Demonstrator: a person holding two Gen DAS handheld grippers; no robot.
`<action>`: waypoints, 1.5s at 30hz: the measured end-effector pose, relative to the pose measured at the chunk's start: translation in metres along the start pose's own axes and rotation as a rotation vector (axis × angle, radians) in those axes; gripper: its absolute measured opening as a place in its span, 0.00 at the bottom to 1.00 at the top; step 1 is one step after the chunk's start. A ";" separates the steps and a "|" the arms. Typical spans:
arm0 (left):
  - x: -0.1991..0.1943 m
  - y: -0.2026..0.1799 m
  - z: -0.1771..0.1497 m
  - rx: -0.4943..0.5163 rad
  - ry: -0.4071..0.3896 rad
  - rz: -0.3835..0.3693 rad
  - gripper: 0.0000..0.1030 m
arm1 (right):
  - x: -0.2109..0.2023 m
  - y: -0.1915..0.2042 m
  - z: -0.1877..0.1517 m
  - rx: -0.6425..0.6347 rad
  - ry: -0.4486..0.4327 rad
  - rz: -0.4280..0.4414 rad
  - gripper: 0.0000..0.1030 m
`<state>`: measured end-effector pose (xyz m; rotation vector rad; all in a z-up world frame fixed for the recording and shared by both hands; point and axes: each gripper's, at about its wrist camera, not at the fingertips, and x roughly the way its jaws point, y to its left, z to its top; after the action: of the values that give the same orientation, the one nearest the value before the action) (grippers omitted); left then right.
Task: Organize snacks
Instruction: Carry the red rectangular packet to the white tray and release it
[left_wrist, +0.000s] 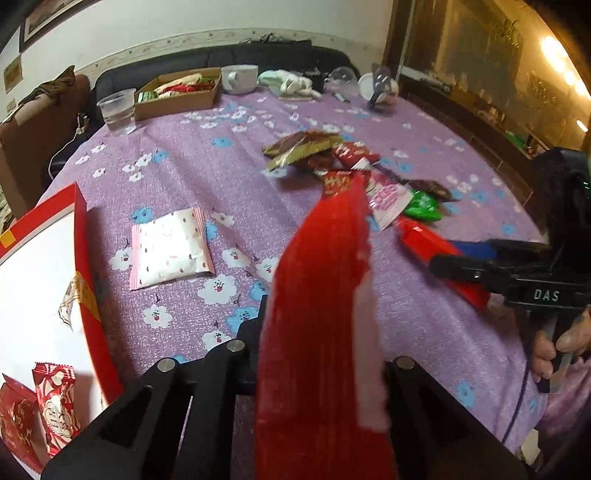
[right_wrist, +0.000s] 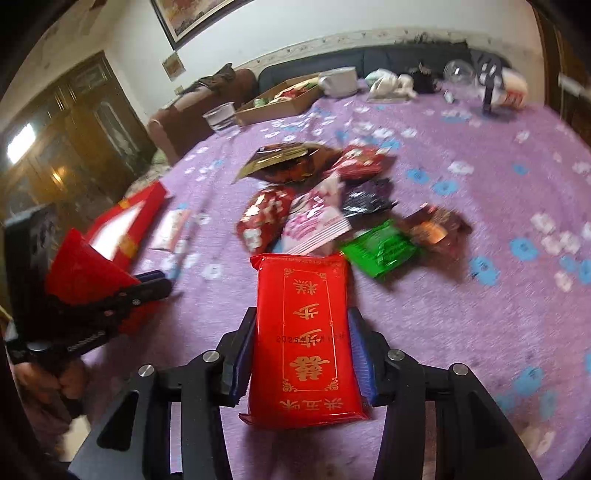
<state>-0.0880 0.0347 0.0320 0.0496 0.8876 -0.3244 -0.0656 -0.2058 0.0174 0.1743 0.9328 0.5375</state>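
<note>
Item: I am gripping a flat red gold-lettered snack packet (right_wrist: 304, 343) in the right gripper (right_wrist: 303, 350) above the purple floral tabletop (right_wrist: 461, 314). Left gripper (left_wrist: 317, 369) is clamping a red wrapper (left_wrist: 321, 314). Advice: carry both level toward the red-rimmed box (left_wrist: 86, 266), avoiding the loose snack pile (right_wrist: 325, 206).

Two cups (left_wrist: 117, 110), one mug (left_wrist: 239, 78), two boxes (left_wrist: 177, 94) (snack packets too jumbled to count)

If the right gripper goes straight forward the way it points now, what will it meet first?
The right gripper already holds a red packet with gold characters. Straight ahead, that packet would likely first meet the pink-and-white packet at the pile's near edge, though depth is unclear.
</note>
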 end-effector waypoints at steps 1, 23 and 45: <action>-0.002 -0.001 0.001 0.004 -0.009 -0.006 0.09 | -0.001 0.000 0.000 0.017 0.002 0.035 0.45; -0.108 0.116 -0.028 -0.222 -0.176 0.219 0.09 | 0.062 0.149 0.041 0.047 0.100 0.469 0.45; -0.118 0.163 -0.054 -0.293 -0.200 0.600 0.74 | 0.099 0.236 0.055 -0.054 0.073 0.540 0.58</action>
<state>-0.1490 0.2295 0.0735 0.0100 0.6759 0.3561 -0.0602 0.0518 0.0662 0.3642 0.9405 1.0716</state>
